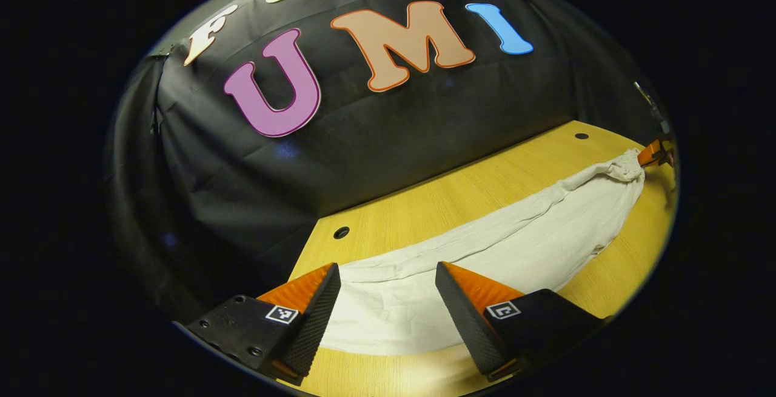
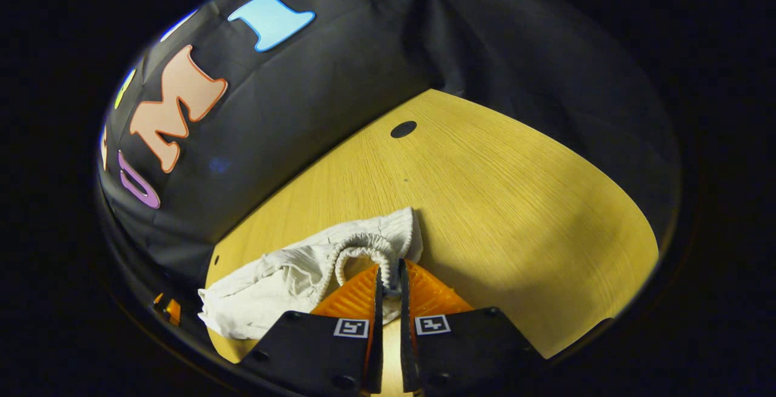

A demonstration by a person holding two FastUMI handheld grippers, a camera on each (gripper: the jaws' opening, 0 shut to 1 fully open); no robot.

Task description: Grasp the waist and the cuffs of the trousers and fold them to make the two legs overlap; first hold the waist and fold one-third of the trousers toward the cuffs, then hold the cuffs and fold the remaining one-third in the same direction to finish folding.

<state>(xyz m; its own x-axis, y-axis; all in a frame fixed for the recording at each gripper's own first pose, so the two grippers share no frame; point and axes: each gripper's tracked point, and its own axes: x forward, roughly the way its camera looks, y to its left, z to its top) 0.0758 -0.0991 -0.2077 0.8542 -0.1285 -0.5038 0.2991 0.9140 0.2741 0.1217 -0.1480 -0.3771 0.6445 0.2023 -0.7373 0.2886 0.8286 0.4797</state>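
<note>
A: Start close, in the left gripper view. Your left gripper (image 1: 388, 300) has its fingers (image 1: 315, 318) spread wide apart, and the cuff end of the trousers (image 1: 485, 251) lies flat on the table (image 1: 436, 203) in the gap between them. I can't tell whether either finger touches the cloth — nothing is pinched.

B: And in your right gripper view?

A: There your right gripper (image 2: 388, 288) has its fingers drawn together on the gathered waistband (image 2: 364, 245), the elastic hem caught between them. The waist puckers into a ruffled loop just ahead of the tips.

B: What does one view give you that the other lacks?

A: The left gripper view shows the whole length: an off-white pair, stretched in one long band across the table from your near fingers out to the far right edge, where the bunched waist meets the right gripper (image 1: 652, 154). The right gripper view shows the clamp itself up close, with the fabric trailing away crumpled to the left, toward the left gripper (image 2: 168, 309) at the table's edge.

B: How does the cloth look?

A: Pale and wrinkled — broad and smooth near the cuffs, narrowing and creased toward the waist. Dark round holes (image 1: 341, 232) dot the table, and the black wall cloth (image 1: 424, 124) hangs behind.
</note>
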